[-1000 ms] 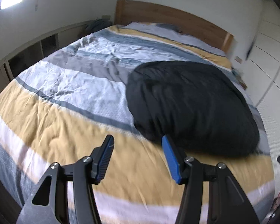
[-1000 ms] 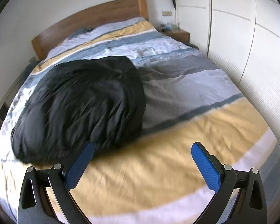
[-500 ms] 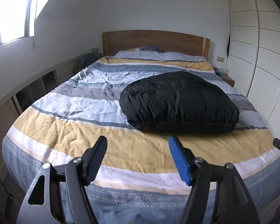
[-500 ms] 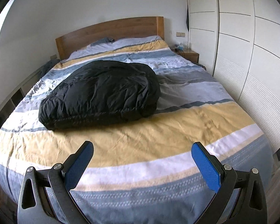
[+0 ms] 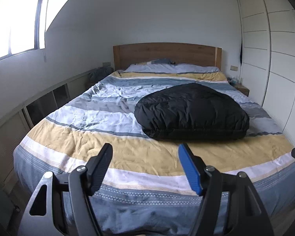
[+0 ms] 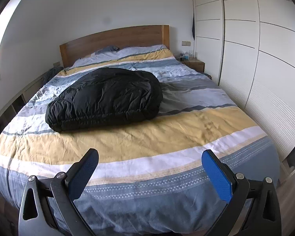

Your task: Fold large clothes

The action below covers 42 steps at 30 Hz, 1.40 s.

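On the striped yellow, blue and white bed [image 5: 84, 143] my folded puffy black jacket [image 5: 190, 112] lies; both my left gripper [image 5: 145, 167] and right gripper [image 6: 149, 169] have jaws spread, empty.

Left tongs [image 5: 145, 149] and right tongs [image 6: 150, 155] gape, empty.

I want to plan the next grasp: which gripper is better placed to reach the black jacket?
Probably left: the black jacket lies ahead of the open left gripper, but off to the side of the open right gripper.

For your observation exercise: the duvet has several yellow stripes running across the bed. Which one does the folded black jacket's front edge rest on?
The broad yellow stripe nearest the foot of the bed; the black jacket ends on it, whereas the narrower yellow stripe lies beyond by the pillows.
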{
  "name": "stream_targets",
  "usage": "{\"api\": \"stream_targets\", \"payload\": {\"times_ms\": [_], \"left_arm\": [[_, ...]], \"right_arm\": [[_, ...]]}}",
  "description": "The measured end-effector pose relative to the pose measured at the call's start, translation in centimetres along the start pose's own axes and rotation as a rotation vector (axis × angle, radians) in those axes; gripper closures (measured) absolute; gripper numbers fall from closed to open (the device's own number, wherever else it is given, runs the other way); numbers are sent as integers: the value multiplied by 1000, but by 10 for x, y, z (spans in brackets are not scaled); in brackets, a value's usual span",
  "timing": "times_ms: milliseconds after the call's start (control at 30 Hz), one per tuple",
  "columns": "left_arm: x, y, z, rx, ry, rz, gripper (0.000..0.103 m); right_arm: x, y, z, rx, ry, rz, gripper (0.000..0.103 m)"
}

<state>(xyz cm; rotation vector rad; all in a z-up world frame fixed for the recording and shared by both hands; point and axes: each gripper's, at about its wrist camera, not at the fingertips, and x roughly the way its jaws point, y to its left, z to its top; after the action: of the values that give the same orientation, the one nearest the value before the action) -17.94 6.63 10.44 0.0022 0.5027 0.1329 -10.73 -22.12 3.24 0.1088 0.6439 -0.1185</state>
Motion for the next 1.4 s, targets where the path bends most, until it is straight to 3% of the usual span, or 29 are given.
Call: {"api": "stream_targets", "payload": {"times_ms": [367, 800, 1400], "left_arm": [[-24, -3, -3, 12, -32, -30, 35], [-27, 0, -18, 5, -6, -44, 34], [-11, -2, -32, 19, 36, -53, 34]], "right_arm": [[-23, -19, -7, 37, -35, -10, 1], [-35, -20, -19, 16, -50, -25, 1], [-19, -19, -36, 23, -12, -35, 1]]}}
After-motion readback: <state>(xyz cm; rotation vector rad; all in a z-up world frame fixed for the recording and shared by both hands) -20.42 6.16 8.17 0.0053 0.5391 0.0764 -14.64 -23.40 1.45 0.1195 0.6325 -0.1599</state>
